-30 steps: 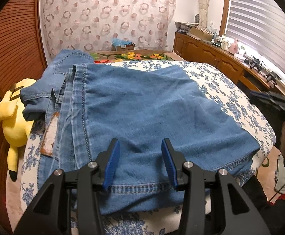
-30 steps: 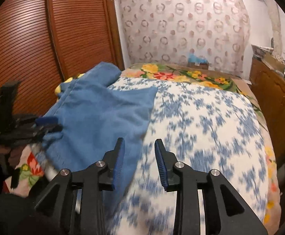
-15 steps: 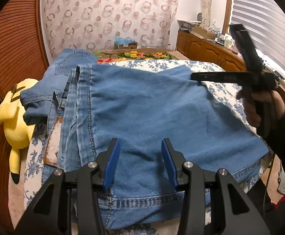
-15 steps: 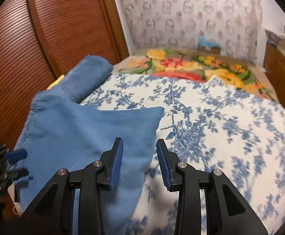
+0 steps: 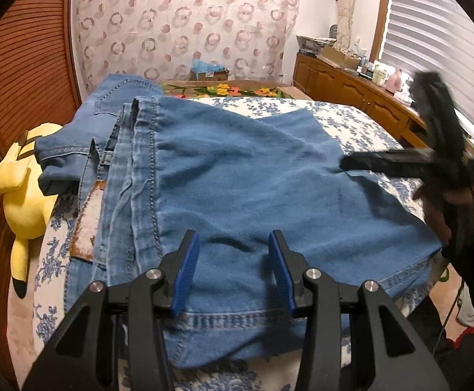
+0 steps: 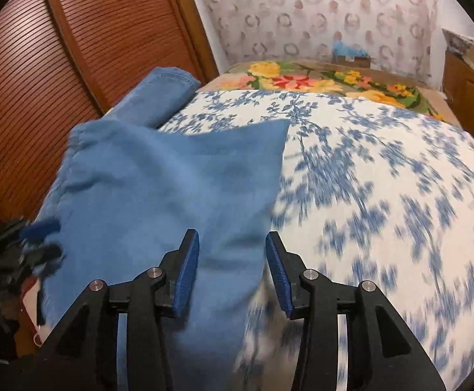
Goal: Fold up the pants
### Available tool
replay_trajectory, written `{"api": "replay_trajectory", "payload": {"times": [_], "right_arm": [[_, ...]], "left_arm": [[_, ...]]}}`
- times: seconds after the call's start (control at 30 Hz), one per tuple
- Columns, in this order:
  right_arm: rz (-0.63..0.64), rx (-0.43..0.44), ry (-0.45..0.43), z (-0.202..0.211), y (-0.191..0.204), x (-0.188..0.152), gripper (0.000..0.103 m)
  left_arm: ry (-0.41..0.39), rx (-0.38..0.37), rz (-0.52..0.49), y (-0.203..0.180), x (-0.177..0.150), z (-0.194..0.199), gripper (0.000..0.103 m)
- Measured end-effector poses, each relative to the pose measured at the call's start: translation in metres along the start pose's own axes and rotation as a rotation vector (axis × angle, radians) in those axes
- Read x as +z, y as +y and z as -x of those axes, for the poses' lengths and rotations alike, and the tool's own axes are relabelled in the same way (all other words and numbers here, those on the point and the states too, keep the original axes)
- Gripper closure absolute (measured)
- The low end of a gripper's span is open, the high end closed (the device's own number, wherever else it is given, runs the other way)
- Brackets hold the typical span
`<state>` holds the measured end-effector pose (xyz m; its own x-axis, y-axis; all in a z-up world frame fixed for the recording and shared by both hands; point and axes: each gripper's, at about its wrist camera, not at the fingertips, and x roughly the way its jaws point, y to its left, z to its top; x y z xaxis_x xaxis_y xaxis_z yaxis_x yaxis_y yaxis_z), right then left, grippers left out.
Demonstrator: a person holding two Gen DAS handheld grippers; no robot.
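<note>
Blue jeans [image 5: 243, 182] lie folded on a bed with a blue-flowered white cover [image 5: 360, 123], waistband near the front edge. My left gripper [image 5: 233, 260] is open and empty just above the denim near the waistband. My right gripper [image 6: 232, 260] is open and empty over the right edge of the jeans [image 6: 172, 195]. In the left wrist view the right gripper [image 5: 351, 164] shows as a black blurred tool at the jeans' right side, fingers low against the fabric.
A yellow plush toy [image 5: 19, 192] lies at the bed's left edge beside a wooden slatted wardrobe [image 6: 58, 49]. A flowered blanket [image 6: 318, 81] lies at the bed's far end. A wooden sideboard [image 5: 351, 91] with clutter runs along the right wall.
My right gripper has come down from above the bed to the jeans' right edge. The left gripper has stayed over the waistband, with the view shifting slightly.
</note>
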<state>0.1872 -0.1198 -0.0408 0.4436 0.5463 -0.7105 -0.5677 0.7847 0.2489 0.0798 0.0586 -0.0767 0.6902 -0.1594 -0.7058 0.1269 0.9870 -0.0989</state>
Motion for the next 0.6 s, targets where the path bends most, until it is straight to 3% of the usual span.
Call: {"api": "replay_trajectory", "payload": {"times": [0.23, 0.47, 0.53, 0.6], "right_arm": [[-0.049, 0.009, 0.02, 0.031, 0.008, -0.054, 0.049], [-0.096, 0.014, 0.01, 0.026, 0.013, -0.069, 0.049], [-0.092, 0.01, 0.004, 0.026, 0.014, -0.069, 0.053], [-0.094, 0.032, 0.011, 0.025, 0.017, -0.07, 0.068]], "left_arm": [[-0.004, -0.037, -0.019, -0.015, -0.005, 0.002, 0.06], [0.008, -0.019, -0.031, -0.015, -0.01, -0.007, 0.06], [0.011, -0.019, -0.032, -0.015, -0.01, -0.008, 0.06], [0.01, -0.022, -0.031, -0.014, -0.011, -0.009, 0.06]]}}
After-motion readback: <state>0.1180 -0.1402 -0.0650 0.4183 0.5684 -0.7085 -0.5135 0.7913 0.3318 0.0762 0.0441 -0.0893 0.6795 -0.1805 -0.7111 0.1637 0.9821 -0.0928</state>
